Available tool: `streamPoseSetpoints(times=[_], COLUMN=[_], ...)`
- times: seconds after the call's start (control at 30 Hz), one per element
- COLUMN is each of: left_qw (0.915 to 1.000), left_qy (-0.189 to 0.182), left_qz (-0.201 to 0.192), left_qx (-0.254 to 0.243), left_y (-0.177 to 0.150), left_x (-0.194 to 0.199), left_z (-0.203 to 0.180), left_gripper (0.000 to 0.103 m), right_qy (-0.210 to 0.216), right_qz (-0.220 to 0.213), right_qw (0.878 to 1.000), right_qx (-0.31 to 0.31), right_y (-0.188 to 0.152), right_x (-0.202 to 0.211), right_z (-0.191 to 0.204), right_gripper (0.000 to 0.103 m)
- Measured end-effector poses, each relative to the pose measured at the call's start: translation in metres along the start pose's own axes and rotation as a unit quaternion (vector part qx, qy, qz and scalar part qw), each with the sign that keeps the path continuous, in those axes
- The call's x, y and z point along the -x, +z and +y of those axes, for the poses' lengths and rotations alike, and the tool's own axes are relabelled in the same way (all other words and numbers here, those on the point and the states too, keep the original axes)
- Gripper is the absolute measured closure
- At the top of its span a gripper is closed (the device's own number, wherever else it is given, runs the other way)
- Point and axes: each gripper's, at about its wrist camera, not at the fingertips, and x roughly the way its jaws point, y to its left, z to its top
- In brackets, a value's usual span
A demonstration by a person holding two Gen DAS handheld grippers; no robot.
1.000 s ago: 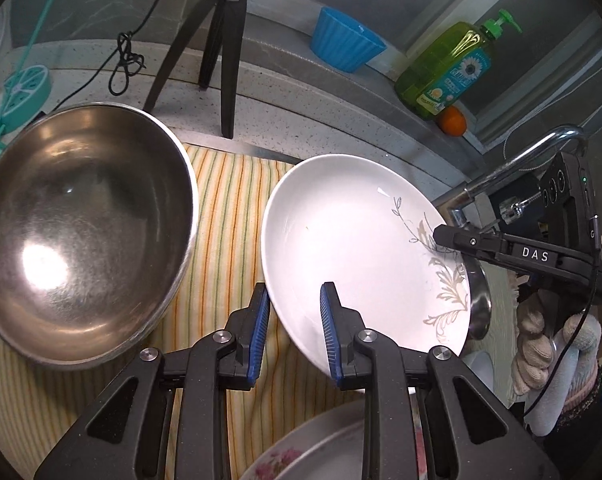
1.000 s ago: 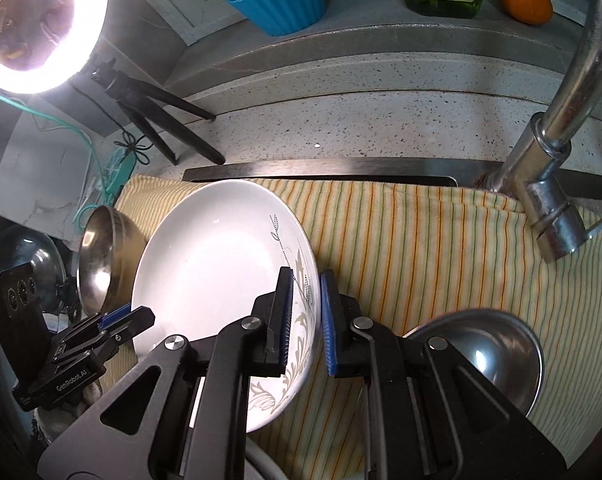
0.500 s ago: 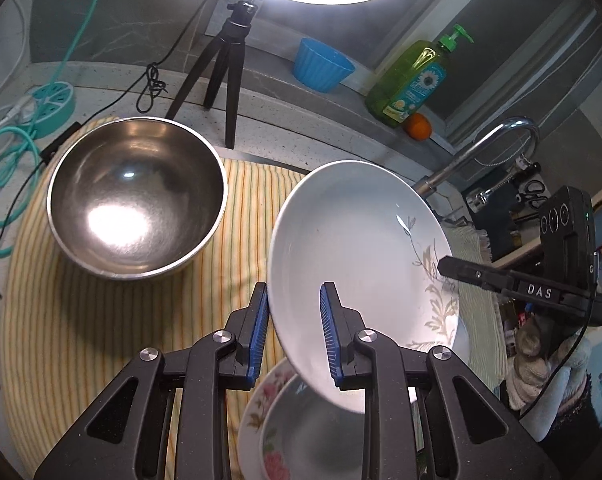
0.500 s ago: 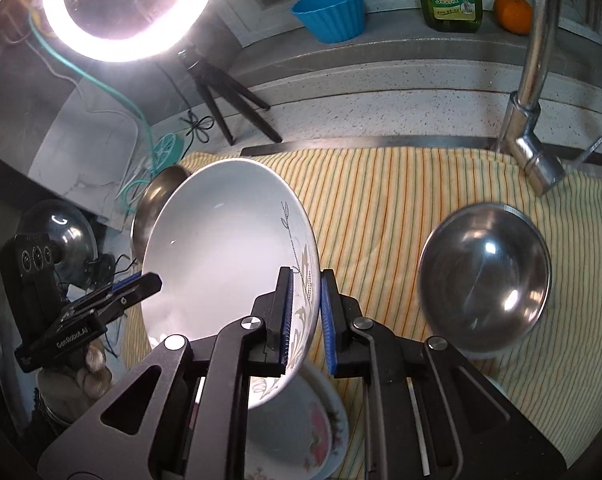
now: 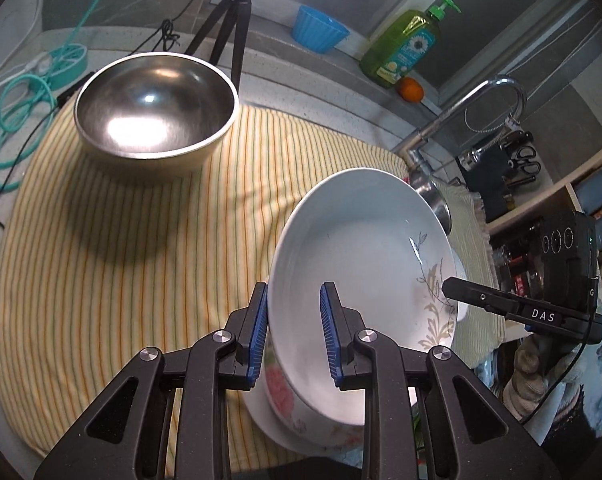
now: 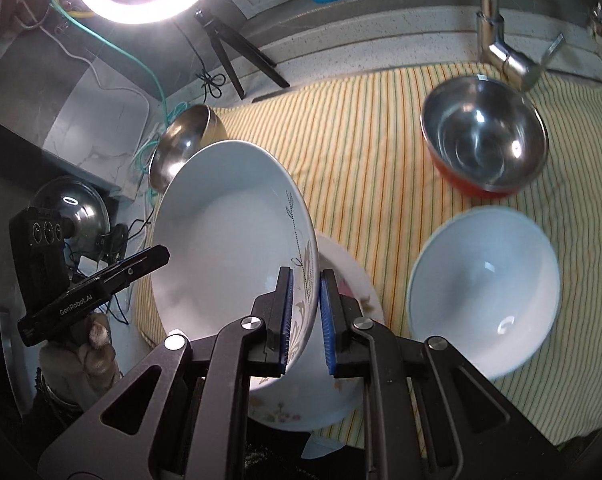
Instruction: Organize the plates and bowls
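A white deep plate with a leaf print (image 5: 361, 256) (image 6: 229, 236) is held tilted by both grippers. My left gripper (image 5: 294, 334) is shut on its near rim. My right gripper (image 6: 305, 316) is shut on its opposite, leaf-printed rim. Under it lies a flowered plate (image 5: 281, 394) (image 6: 349, 276) on the striped cloth. A large steel bowl (image 5: 155, 100) stands at the back left. A white bowl (image 6: 483, 288) and a steel bowl with a red outside (image 6: 485, 140) stand to the right.
The yellow striped cloth (image 5: 101, 240) covers the counter. A tripod (image 5: 229, 28), a blue cup (image 5: 319, 32), a green soap bottle (image 5: 405, 46), an orange (image 5: 411, 90) and a tap (image 5: 473, 96) stand along the back. Teal cable (image 5: 17, 112) lies at left.
Both grippers have carried the leaf-print plate back toward the near edge, over the flowered plate. The large steel bowl now looks farther off, and a white bowl has come into the right wrist view.
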Motion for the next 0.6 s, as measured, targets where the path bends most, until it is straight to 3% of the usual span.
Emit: streamPoseSetpoints(times=[0.6], left_qw=[0.9991], left_qy=[0.003], left_qz=[0.043], left_qx=[-0.001], left_y=[-0.036], left_x=[-0.018], left_z=[-0.003], left_gripper=[0.080], right_qy=[-0.008], right_qz=[0.032], right_qw=[0.999], right_qx=[-0.037], right_y=[-0.044], right_x=[-0.014], right_z=[-0.017], right_gripper=[0.089])
